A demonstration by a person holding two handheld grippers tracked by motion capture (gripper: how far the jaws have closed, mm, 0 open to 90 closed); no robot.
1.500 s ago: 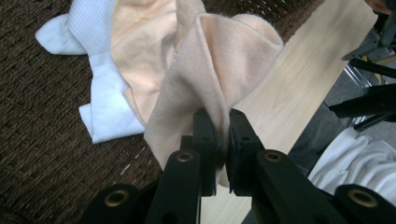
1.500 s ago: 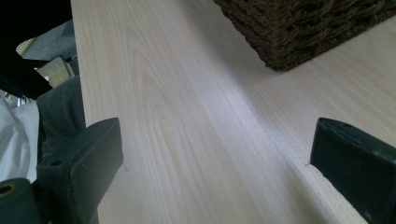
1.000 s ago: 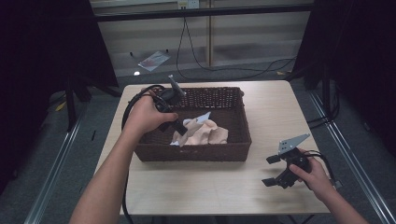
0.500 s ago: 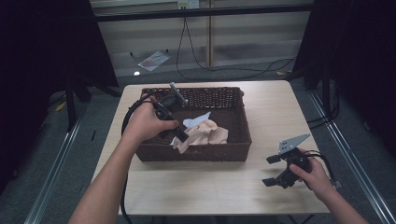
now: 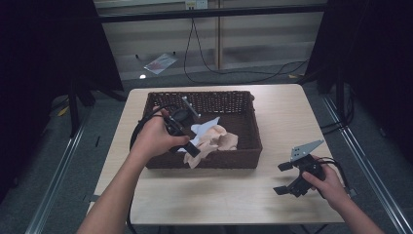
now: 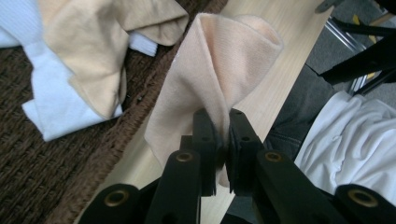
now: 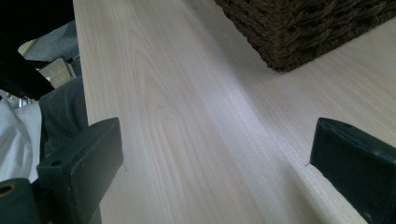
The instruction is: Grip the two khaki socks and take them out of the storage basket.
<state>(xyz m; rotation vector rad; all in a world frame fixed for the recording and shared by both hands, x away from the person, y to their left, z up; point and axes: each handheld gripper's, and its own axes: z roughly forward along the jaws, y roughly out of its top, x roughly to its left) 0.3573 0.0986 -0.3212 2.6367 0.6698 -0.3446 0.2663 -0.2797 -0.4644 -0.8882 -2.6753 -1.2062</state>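
Since a second ago, the left gripper [image 5: 191,148] has come toward the near wall of the brown woven basket [image 5: 253,139] and dropped a little lower. It has pulled a peach cloth [image 6: 219,79] along with it. The right gripper [image 5: 290,178] has not moved. It rests on the wooden table [image 5: 219,190] to the right of the basket, held in the person's right hand [image 5: 328,185].

In the left gripper view the two black jaws are squeezed tight on a fold of the peach cloth. The cloth stands up from the jaws like a soft cone and hangs over the basket's rim, with bare table under it. Farther into the basket lie a tan cloth [image 6: 102,51] and a white cloth [image 6: 51,93], all in a loose pile. In the high view the person's left hand [image 5: 153,141] sits over the near left part of the basket.

In the right gripper view the jaws stand wide apart with nothing between them, just table, and a corner of the basket farther off.

The peach cloth looks thin, light and floppy. It will bend and sag anywhere it is not held, and it should not break. A pinch on a bunched fold, like the one now, looks like a good hold. A single thin edge could slip out more easily. One worry is that the hanging part may catch on the rough basket rim as it comes out.
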